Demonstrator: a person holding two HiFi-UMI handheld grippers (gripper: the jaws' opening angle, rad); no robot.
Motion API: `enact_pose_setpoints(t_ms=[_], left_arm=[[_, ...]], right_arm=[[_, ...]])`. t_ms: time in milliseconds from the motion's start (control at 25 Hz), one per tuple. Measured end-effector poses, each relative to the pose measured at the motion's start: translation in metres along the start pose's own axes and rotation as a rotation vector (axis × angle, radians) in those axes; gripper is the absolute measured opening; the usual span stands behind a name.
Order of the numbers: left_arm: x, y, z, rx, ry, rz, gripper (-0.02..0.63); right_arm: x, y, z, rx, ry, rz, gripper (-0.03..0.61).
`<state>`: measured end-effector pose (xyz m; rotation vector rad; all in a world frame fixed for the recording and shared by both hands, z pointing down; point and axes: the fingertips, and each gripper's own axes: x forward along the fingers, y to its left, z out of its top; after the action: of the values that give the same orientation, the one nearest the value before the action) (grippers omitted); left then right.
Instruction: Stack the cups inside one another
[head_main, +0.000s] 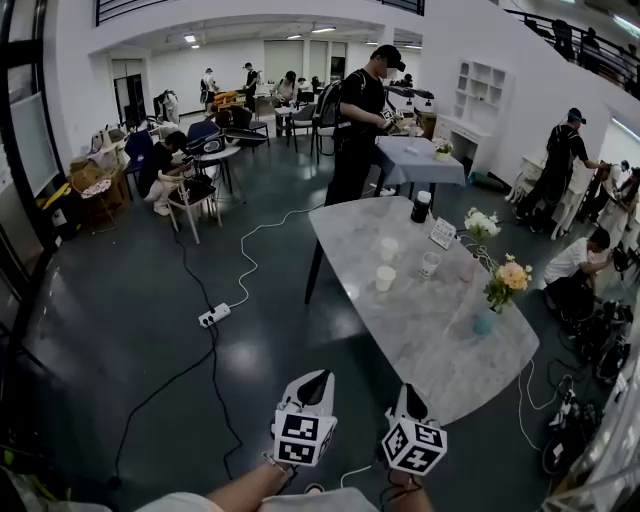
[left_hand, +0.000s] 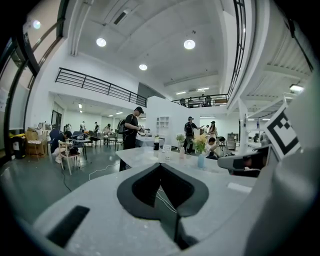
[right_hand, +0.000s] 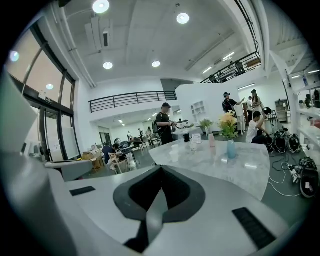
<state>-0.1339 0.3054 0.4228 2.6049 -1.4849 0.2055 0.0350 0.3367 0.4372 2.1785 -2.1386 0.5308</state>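
The left gripper (head_main: 316, 380) and right gripper (head_main: 410, 392) hang side by side just short of the counter's (head_main: 440, 350) near edge. Each has its jaws pressed together on nothing and aims roughly level toward the far end. By the right edge stands a blue vase (head_main: 484, 322) of flowers.

Farther along, past mid-counter and nearer the left edge, three cups stand close together but apart. They are a white cup (head_main: 385, 279), a second white cup (head_main: 389, 249) behind it, and a third cup (head_main: 429, 265) to their right. All are upright with mouths up and long axes vertical, and none sits inside another. A small card (head_main: 443, 234) and a dark container (head_main: 421, 208) stand beyond them.

This looks like the approach, with no stacking begun. Next, one gripper likely has to reach over the counter, spread its jaws, take a cup by its wall and lower it mouth-up into another.
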Motion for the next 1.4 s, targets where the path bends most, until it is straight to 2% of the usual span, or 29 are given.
enact_pose_setpoints(t_ms=[440, 640, 800, 1040, 1400], left_arm=[[0.041, -0.001, -0.004, -0.002, 0.028, -0.005, 0.006], [0.055, 0.004, -0.015, -0.057, 0.062, -0.008, 0.006], [0.072, 0.007, -0.013, -0.060, 0.061, -0.019, 0.006], [0.122, 0.013, 0.000, -0.061, 0.033, -0.064, 0.006], [0.208, 0.057, 0.022, -0.059, 0.034, -0.098, 0.006]], right_arm=[[0.036, -0.028, -0.004, 0.034, 0.038, -0.008, 0.006], [0.042, -0.028, -0.006, 0.002, 0.054, 0.003, 0.006], [0.054, -0.036, -0.004, 0.001, 0.064, -0.011, 0.006], [0.094, -0.054, 0.004, 0.012, 0.060, -0.054, 0.006], [0.182, -0.048, 0.042, 0.002, 0.040, -0.074, 0.006]])
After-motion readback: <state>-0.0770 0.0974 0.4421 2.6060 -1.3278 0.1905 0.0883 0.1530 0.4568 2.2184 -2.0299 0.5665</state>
